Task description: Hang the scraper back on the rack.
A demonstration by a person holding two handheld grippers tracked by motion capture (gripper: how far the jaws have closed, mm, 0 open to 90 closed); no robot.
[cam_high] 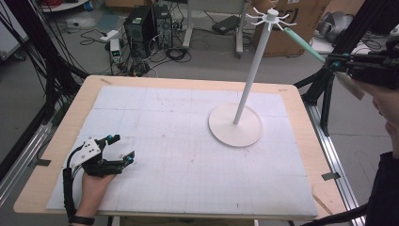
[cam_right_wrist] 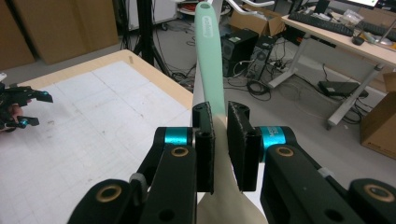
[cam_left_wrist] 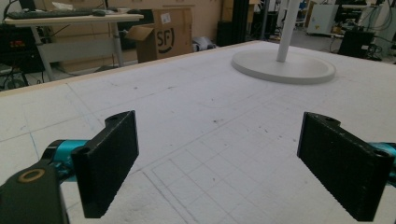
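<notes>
A white stand (cam_high: 249, 80) with a round base (cam_high: 235, 126) and a ring of hooks (cam_high: 271, 17) on top rises from the right half of the white gridded mat (cam_high: 179, 155). High at the right, my right gripper (cam_high: 332, 62) is shut on a utensil (cam_high: 302, 44) with a mint-green handle and a cream blade. The handle's tip points up-left and ends close to the hooks. In the right gripper view the jaws (cam_right_wrist: 220, 140) clamp where the handle (cam_right_wrist: 208, 60) meets the blade. My left gripper (cam_high: 121, 149) rests on the mat at the near left, open and with nothing in it (cam_left_wrist: 217, 163).
The mat lies on a wooden table (cam_high: 70, 117). A black tripod (cam_high: 324, 94) stands just off the table's right edge. Beyond the far edge are computer towers (cam_high: 148, 28), loose cables and cardboard boxes (cam_high: 294, 28). The stand's base (cam_left_wrist: 285, 67) lies ahead of the left gripper.
</notes>
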